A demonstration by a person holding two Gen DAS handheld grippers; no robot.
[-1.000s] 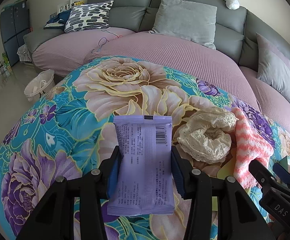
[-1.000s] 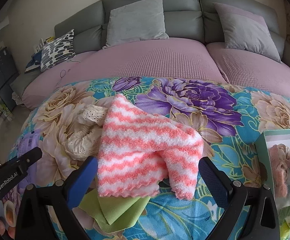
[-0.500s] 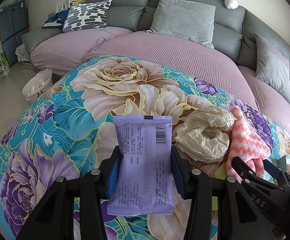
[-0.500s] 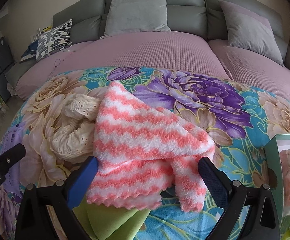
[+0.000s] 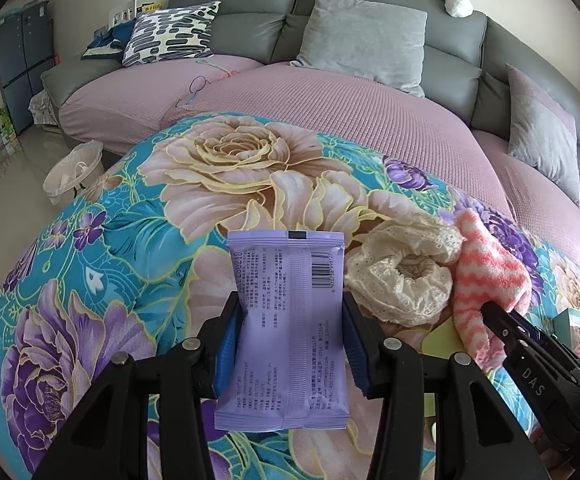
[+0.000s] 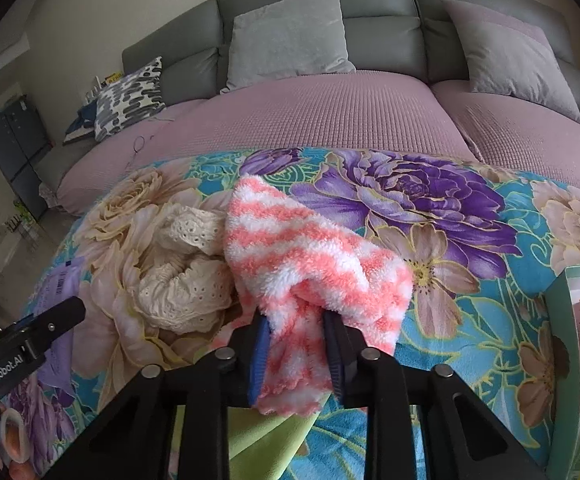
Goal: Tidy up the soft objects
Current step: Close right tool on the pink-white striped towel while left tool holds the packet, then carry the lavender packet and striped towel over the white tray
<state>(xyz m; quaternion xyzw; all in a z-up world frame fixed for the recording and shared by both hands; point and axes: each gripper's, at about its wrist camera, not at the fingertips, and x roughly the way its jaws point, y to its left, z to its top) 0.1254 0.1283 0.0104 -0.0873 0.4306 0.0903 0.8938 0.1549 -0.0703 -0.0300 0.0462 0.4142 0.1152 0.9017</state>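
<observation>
Pink-striped fluffy towel (image 6: 313,264), one, just clenched by right tongs (image 6: 297,360); one purple packet (image 5: 286,328) gripped in left tongs (image 5: 288,344); one lace scrunchie (image 5: 401,280)

Both cameras sit just behind their own grippers and look forward and down across the flowered blanket (image 5: 90,264) toward the grey sofa (image 5: 369,8) at the far side. The left wrist view is close over the blanket's left part. The right wrist view stands further right, equally close. Both share the lace cloth (image 5: 401,280) (image 6: 182,280), the pink striped towel (image 5: 489,276) (image 6: 309,256) and the grey cushion (image 5: 365,40) (image 6: 290,36).
</observation>
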